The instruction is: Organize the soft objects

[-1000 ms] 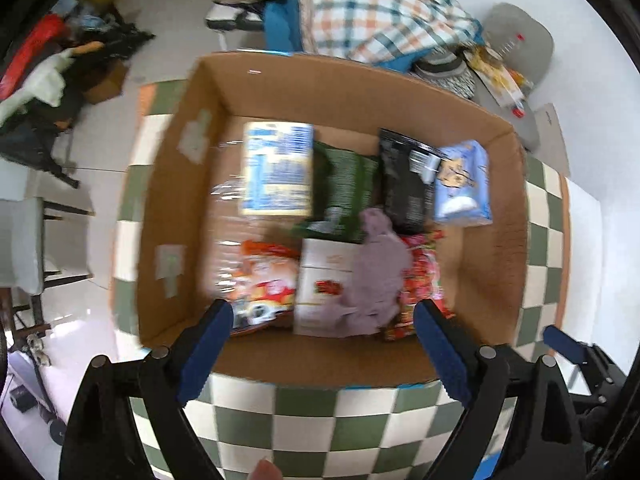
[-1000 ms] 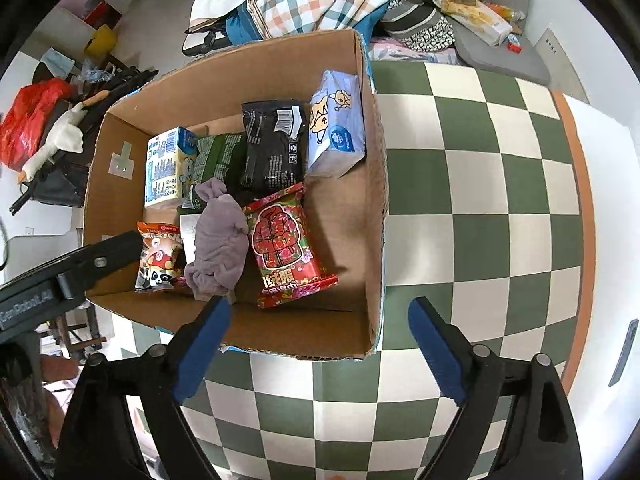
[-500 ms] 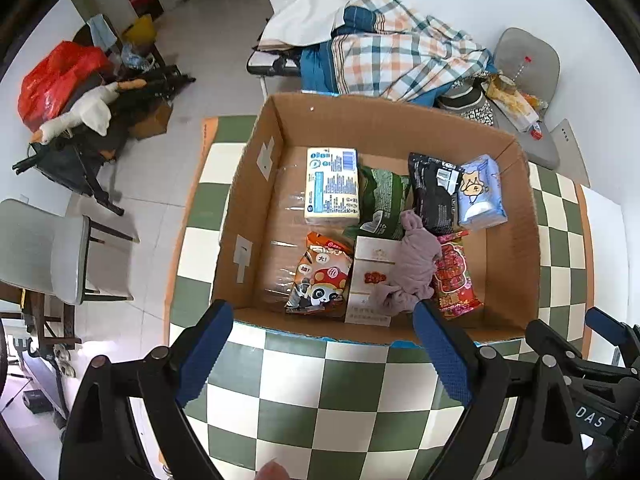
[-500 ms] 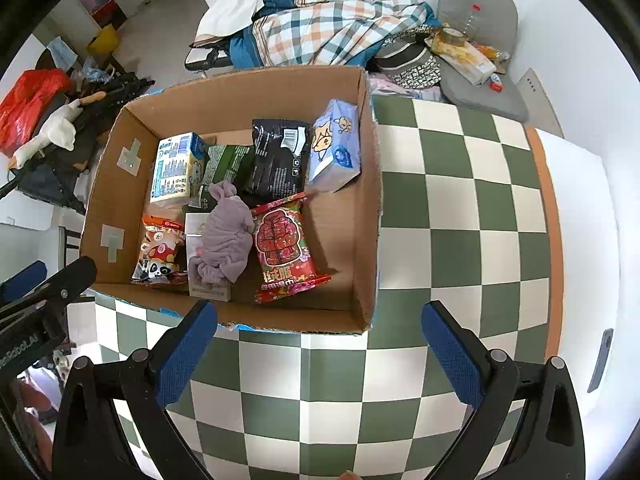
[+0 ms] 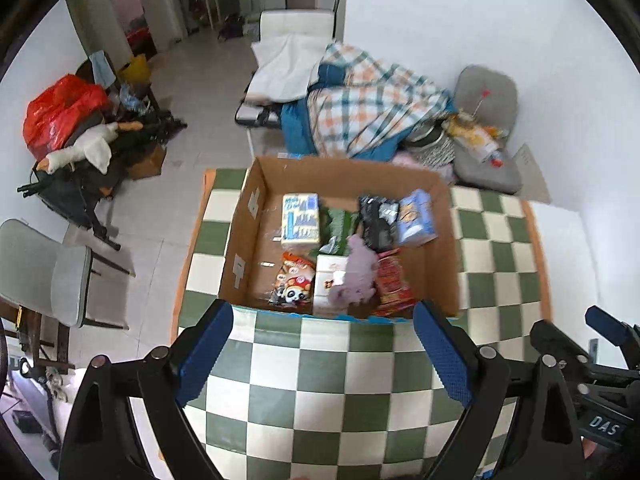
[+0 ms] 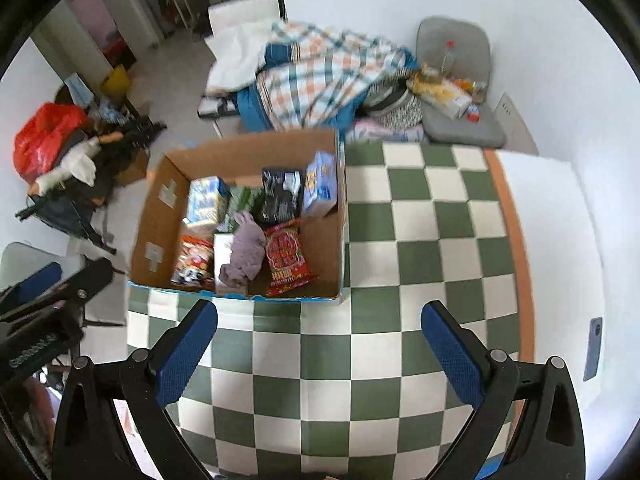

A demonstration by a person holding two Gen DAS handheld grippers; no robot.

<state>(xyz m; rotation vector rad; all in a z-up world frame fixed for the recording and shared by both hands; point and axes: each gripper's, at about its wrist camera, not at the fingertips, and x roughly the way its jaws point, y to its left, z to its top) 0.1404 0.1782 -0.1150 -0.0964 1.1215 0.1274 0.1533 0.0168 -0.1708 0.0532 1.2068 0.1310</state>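
A cardboard box [image 5: 450,280] [image 6: 154,216] stands on a green-and-white checkered table [image 5: 324,384] [image 6: 400,264]. In it lie a mauve soft cloth [image 5: 358,276] [image 6: 246,246], a red snack pack [image 5: 394,286] [image 6: 286,256], a panda snack pack [image 5: 292,286], a blue-white pack [image 5: 300,220], a black pack [image 6: 280,194] and a blue tissue pack [image 5: 416,218] [image 6: 320,184]. My left gripper [image 5: 322,350] is open and empty, high above the table's near side. My right gripper [image 6: 320,350] is open and empty too, right of the box.
Beyond the table stand a cot with a plaid blanket [image 5: 368,108] [image 6: 316,72] and a grey cushion with clutter [image 5: 486,120]. A red bag and dark gear [image 5: 68,120] lie on the floor at left. A grey chair [image 5: 48,276] stands near the table's left side.
Both grippers have pulled up and back from the box, so it looks smaller and farther. The cloth and packs in the box have not moved.
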